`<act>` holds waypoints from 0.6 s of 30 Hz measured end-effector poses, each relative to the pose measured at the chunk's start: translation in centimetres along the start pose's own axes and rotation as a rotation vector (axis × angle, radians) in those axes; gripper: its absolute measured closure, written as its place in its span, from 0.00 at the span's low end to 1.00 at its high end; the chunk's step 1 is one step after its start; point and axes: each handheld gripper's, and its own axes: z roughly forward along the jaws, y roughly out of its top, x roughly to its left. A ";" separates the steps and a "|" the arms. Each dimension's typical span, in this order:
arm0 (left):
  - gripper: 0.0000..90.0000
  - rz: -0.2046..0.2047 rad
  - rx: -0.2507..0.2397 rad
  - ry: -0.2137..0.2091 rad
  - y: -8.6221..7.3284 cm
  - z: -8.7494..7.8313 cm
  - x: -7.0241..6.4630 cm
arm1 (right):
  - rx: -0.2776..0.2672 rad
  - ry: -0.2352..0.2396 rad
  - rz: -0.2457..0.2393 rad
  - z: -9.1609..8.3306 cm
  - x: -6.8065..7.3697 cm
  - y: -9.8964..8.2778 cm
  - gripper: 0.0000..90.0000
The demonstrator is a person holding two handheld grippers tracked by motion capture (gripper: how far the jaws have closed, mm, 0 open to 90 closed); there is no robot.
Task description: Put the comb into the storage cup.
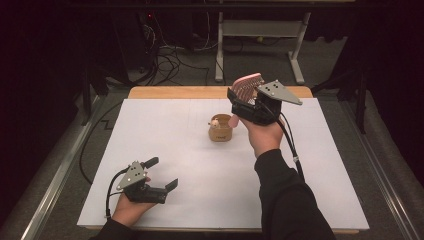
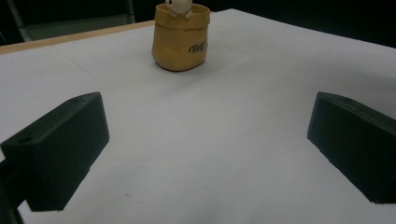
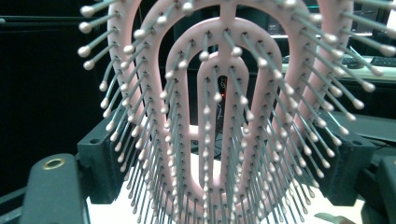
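Right gripper (image 1: 243,97), raised above the far middle of the white table (image 1: 165,145), has its jaws clamped on a pink hairbrush (image 1: 246,84). The brush head stands up between the jaws with its ball-tipped bristles turned toward the gripper's own camera; in the right gripper view the pink hairbrush (image 3: 219,116) spreads across the frame, a black jaw on either side of it. Just below and to the left of this gripper a small tan pouch (image 1: 220,128) stands upright on the table, a pale toy figure (image 1: 215,121) peeking from its mouth. Left gripper (image 1: 162,173) rests low at the near edge, jaws wide apart and holding nothing; ahead of it, well off, stands the tan pouch (image 2: 180,37).
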 end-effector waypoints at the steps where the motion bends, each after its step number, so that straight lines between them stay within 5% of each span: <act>1: 0.00 -0.001 0.002 -0.005 0.0 0.0 0.1 | -0.001 0.002 -0.001 0.2 0.1 0.0 0.22; 18: 0.00 -0.009 -0.015 -0.014 0.1 0.2 -0.2 | 0.011 -0.014 0.025 2.8 0.2 -0.2 0.22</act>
